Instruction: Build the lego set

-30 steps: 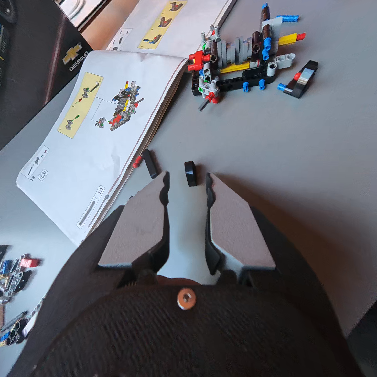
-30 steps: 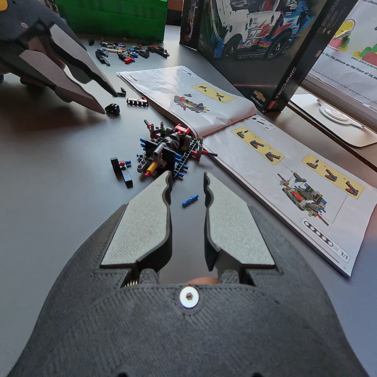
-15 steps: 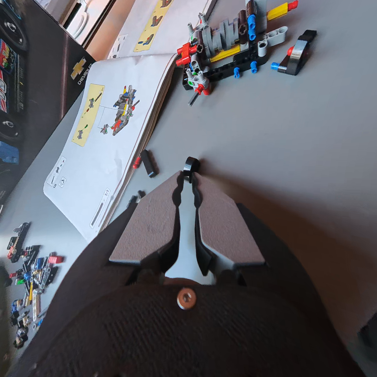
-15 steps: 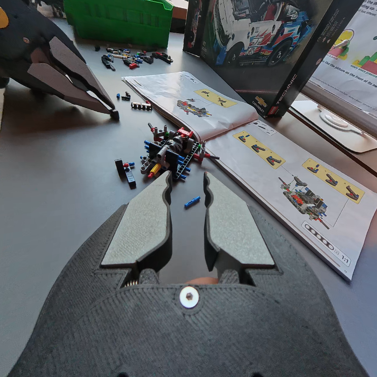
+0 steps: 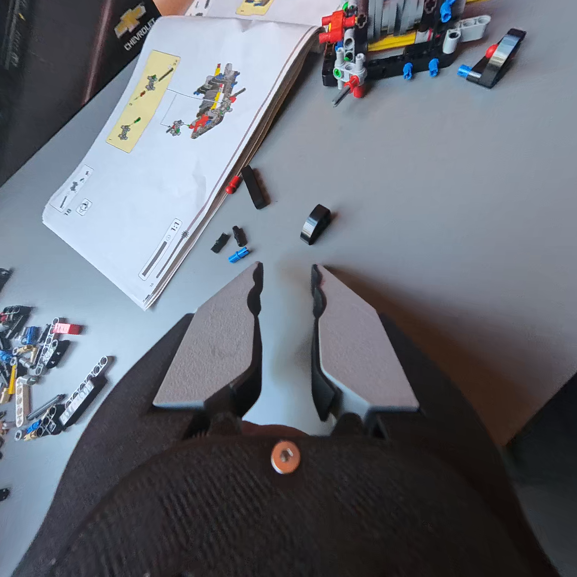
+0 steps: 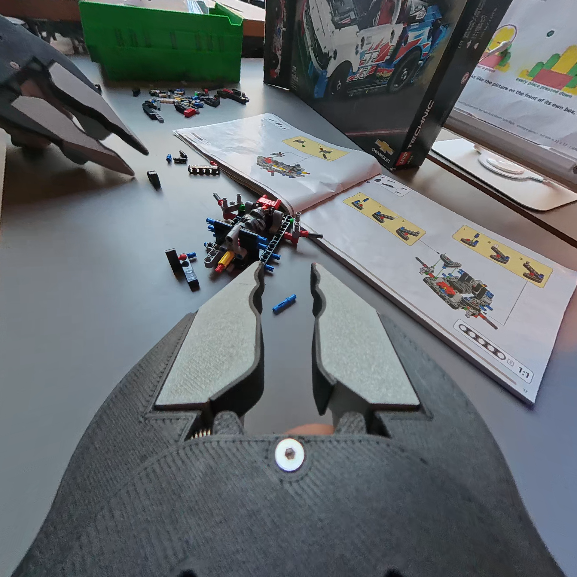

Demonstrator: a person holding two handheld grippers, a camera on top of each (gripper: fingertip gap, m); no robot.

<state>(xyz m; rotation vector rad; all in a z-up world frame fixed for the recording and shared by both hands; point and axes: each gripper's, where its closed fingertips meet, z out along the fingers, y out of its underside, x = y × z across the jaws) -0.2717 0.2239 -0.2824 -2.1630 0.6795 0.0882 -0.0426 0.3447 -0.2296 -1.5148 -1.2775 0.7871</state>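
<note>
My left gripper [image 5: 286, 267] is open and empty above the grey table. A small black curved piece [image 5: 315, 223] lies just ahead of its fingertips, apart from them. It also shows in the right wrist view [image 6: 154, 179], next to the left gripper [image 6: 139, 162]. The partly built lego assembly [image 5: 390, 46] sits at the far right by the open instruction booklet [image 5: 175, 140]. My right gripper [image 6: 285, 267] is open and empty. A blue pin [image 6: 284, 303] lies on the table, seen between its fingers. The assembly [image 6: 249, 231] is just beyond its fingertips.
A black beam with a red pin [image 5: 255, 187], two small black pins [image 5: 239, 234] and a blue pin [image 5: 238, 254] lie by the booklet's edge. Another black beam with pins [image 6: 182, 268] lies left of the assembly. Loose parts [image 6: 193, 100], a green bin [image 6: 162, 43] and the set's box [image 6: 359, 71] stand behind. About 25 cm separates my left fingertips from my right.
My left gripper closed around the black curved piece half a second ago, then opened and drew back; the piece now lies free on the table. The right gripper has barely moved.
</note>
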